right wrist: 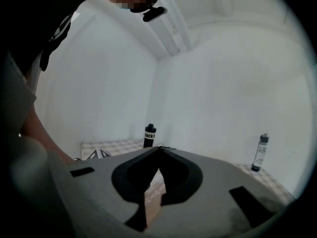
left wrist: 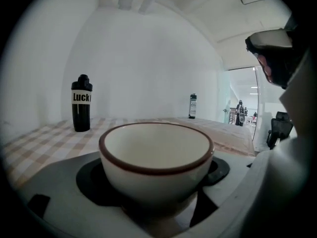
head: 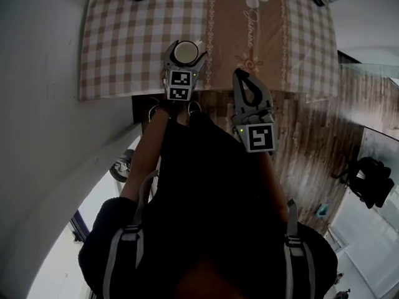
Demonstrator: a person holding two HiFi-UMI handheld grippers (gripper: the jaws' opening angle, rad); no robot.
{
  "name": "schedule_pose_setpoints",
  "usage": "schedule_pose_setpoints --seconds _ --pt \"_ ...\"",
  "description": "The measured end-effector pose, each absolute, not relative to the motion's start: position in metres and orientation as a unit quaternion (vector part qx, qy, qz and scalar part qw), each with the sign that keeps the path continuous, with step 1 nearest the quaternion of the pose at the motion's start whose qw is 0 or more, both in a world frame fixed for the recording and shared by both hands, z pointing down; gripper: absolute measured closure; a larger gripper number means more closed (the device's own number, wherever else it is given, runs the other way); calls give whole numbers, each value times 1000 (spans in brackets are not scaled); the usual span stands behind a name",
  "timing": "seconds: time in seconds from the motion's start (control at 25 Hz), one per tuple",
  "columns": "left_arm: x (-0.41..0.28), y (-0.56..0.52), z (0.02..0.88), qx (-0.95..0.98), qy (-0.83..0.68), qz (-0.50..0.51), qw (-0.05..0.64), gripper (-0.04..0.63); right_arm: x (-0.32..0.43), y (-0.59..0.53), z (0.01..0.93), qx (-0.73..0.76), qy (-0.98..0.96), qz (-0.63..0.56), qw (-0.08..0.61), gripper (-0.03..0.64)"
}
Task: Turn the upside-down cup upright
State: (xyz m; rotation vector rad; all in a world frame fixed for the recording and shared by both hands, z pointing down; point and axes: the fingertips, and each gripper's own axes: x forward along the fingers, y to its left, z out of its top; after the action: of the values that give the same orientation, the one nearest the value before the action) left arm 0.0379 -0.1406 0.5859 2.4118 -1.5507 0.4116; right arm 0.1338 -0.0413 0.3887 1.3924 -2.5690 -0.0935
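White cup [left wrist: 156, 157] stands upright between the left tool's [head: 186, 47] wide jaws; right tool [head: 240, 73] closed, empty. Only withdrawal appears left.

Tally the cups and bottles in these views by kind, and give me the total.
Cup: 1
Bottles: 2, the black bottle and the slim bottle
Total: 3
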Motion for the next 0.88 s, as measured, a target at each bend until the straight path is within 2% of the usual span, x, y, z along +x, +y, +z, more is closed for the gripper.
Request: schedule_pose_setpoints --seconds 0.36,0.68,0.88 --pt "28 -114 541 851 -505 108 97 175 145 -48 388 480 -871 -30 102 612" --pt "30 -56 416 906 -422 28 23 172 139 -57 377 461 -885 -30 60 612" --pt "26 -12 372 941 -336 -25 27 172 97 -26 371 316 -949 -16 7 612"
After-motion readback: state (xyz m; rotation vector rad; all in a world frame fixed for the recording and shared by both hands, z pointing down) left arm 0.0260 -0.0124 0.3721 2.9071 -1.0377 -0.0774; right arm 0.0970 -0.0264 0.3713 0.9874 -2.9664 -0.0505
